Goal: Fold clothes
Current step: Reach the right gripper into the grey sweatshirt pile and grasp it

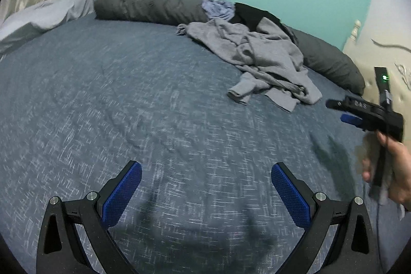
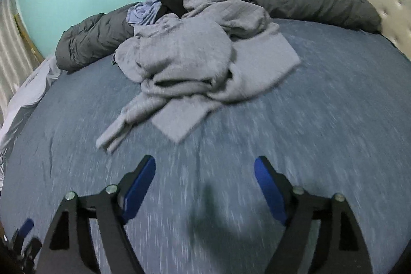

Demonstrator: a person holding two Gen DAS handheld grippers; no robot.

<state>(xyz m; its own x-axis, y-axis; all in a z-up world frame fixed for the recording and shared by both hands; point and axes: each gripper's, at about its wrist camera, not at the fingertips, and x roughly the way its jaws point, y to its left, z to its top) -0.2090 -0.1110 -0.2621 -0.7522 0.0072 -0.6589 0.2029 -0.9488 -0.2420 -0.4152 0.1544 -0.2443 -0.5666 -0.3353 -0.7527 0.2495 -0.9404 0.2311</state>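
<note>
Both grippers hovered empty over the bed, the crumpled clothes lying ahead of them.

In the left wrist view, the left gripper (image 1: 206, 177) had its jaws spread wide with nothing between them, above the blue bed cover (image 1: 115, 99). The grey sweater (image 1: 262, 55) lay crumpled at the far right of the bed, against a dark grey duvet (image 1: 154, 4), with a black garment (image 1: 250, 13) and a light blue garment (image 1: 218, 8) behind it. At the right edge a hand (image 1: 395, 168) held the right gripper (image 1: 345, 111) — its jaws could not be judged here. In the right wrist view, the right gripper (image 2: 204, 168) was open wide and empty, and the grey sweater (image 2: 185, 55) lay straight ahead — near, but not touched.
</note>
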